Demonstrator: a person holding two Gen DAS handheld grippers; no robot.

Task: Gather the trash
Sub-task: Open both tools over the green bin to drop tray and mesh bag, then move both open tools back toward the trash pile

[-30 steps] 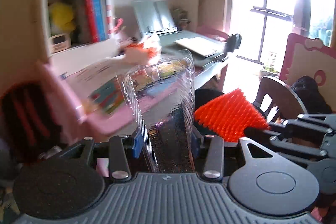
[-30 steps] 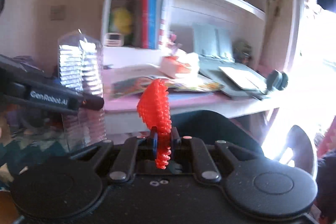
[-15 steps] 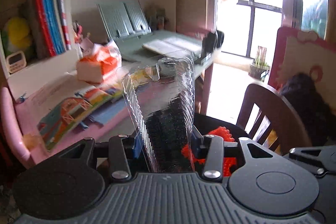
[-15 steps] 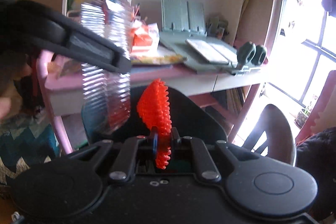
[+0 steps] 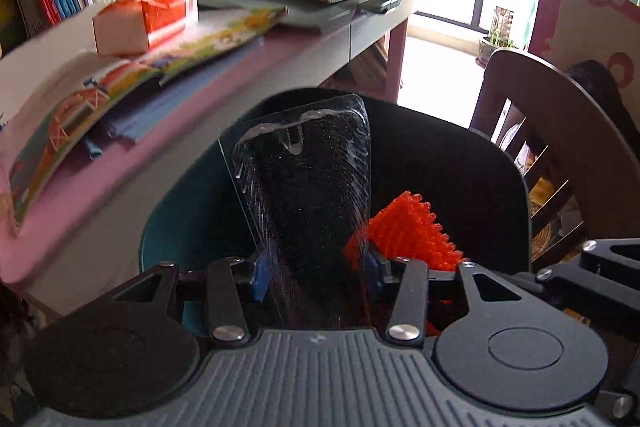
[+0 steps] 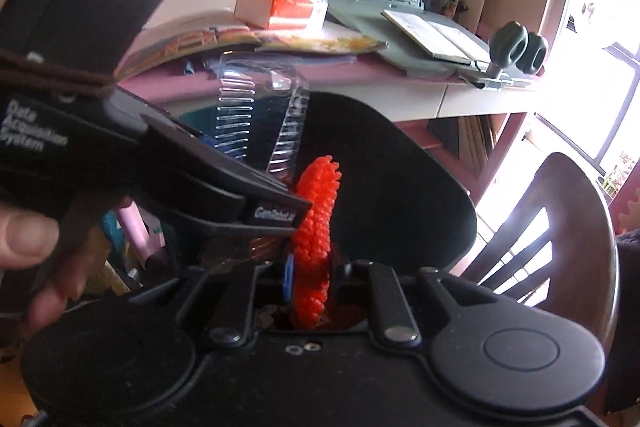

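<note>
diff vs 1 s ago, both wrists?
Both grippers came down from desk height to just over the black bin. The right gripper has just been opening, with the orange foam net between its jaws. Unchanged: the left gripper stays clamped on the clear plastic container.

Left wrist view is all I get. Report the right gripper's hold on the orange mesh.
Observer: The right gripper has just been opening its jaws. The orange mesh stands upright between them, with a gap on one side.
Operator: Now check my left gripper from outside.
Observer: A hand holds the left gripper from below, at the view's left edge.
Operator: Describe the container from the side.
Observer: The clear plastic container has ribbed walls and juts out beyond the left gripper toward the desk.
</note>
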